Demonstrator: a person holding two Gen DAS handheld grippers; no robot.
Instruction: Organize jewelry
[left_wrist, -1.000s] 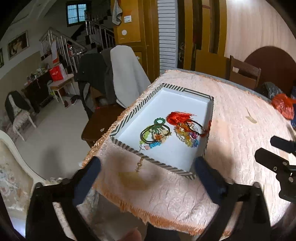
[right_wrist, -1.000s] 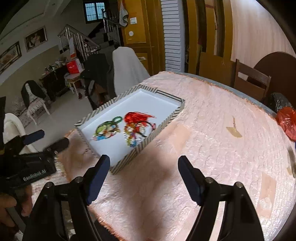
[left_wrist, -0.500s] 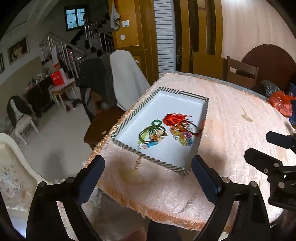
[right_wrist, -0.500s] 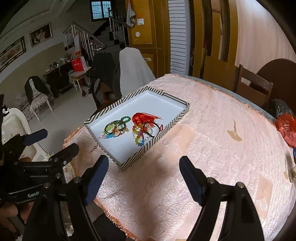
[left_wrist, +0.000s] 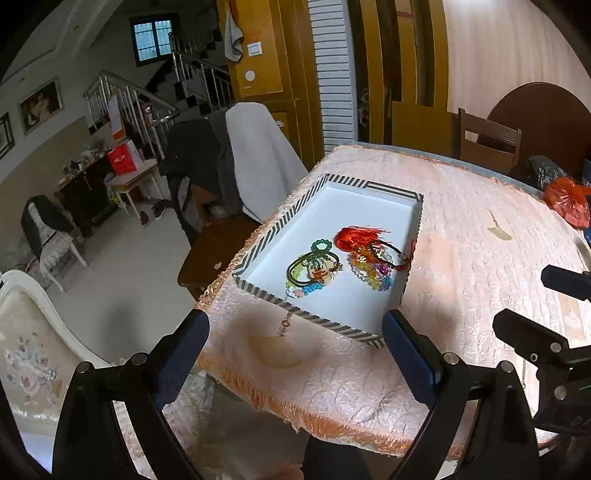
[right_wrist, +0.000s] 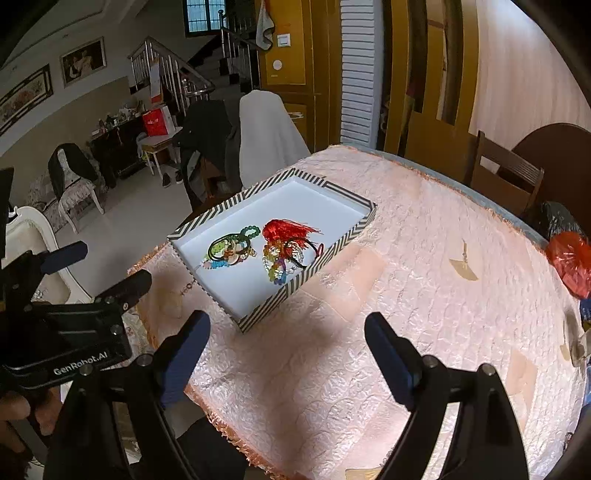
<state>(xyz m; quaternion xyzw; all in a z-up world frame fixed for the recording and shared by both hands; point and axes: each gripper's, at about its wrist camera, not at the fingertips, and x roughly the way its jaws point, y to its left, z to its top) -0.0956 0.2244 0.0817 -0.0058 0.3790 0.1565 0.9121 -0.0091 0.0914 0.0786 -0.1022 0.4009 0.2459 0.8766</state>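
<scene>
A white tray with a black-and-white striped rim (left_wrist: 369, 183) (right_wrist: 334, 186) sits on the pink tablecloth near the table's left edge. Inside lie a green and multicoloured bracelet cluster (left_wrist: 312, 267) (right_wrist: 229, 249), a rainbow bead bracelet (left_wrist: 371, 267) (right_wrist: 277, 266) and a red tassel (left_wrist: 354, 234) (right_wrist: 286, 229). My left gripper (left_wrist: 295, 345) is open and empty, back from the tray's near end, off the table's edge. My right gripper (right_wrist: 286, 338) is open and empty above the cloth, near the tray's front corner.
A red plastic bag (left_wrist: 565, 201) (right_wrist: 570, 258) lies at the table's far right. Chairs draped with a white cloth (left_wrist: 258, 162) and a dark coat (left_wrist: 192, 155) stand left of the table. A wooden chair (right_wrist: 506, 177) stands behind it.
Both grippers have pulled back and up from the tray, which looks smaller and farther. Both stay open and empty. The jewelry has not moved.
</scene>
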